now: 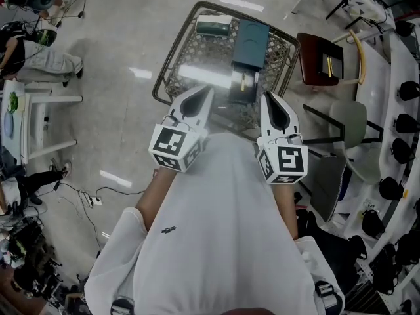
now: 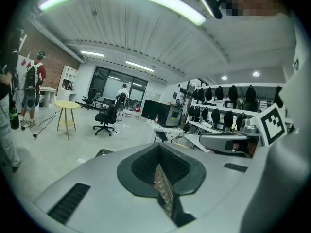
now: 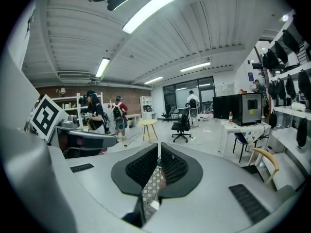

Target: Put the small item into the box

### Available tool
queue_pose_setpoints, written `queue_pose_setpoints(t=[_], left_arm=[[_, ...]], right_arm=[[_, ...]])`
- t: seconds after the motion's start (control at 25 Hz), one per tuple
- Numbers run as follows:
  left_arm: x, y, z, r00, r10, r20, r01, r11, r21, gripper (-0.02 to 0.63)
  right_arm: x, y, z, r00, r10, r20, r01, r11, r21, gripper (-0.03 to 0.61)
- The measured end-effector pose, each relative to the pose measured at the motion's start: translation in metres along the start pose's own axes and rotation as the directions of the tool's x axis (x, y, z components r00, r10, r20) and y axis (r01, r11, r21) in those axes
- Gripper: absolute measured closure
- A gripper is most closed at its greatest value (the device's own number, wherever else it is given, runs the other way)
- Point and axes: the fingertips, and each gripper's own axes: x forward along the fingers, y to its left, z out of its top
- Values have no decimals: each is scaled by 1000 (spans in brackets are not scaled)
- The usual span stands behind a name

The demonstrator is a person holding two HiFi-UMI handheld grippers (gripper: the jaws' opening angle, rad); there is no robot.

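Observation:
A dark teal box [image 1: 252,41] lies on the glass-topped wicker table [image 1: 172,64] in the head view. A small green-and-white item [image 1: 214,25] rests to the left of the box, near the table's far edge. My left gripper [image 1: 200,94] and right gripper [image 1: 272,100] are held close to the body, above the table's near edge and well short of both objects. Both are shut, with nothing between the jaws. In the left gripper view my left gripper [image 2: 158,152] has its pads together. My right gripper [image 3: 158,154] looks the same in the right gripper view. Both views look out across the room.
A dark brown chair [image 1: 321,61] and a grey chair [image 1: 351,126] stand right of the table. A white table [image 1: 33,110] and people are at the far left. Black caps hang along a rack [image 1: 400,149] on the right. Cables lie on the floor [image 1: 98,199].

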Motion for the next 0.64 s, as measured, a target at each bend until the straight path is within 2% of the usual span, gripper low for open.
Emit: queue_pose_setpoints(t=[0.64], left_arm=[[0,-6,7,999,-31,8,31,1000,4,612]], right_arm=[[-7,0,-2,1000,-27,0,27,999,25,565]])
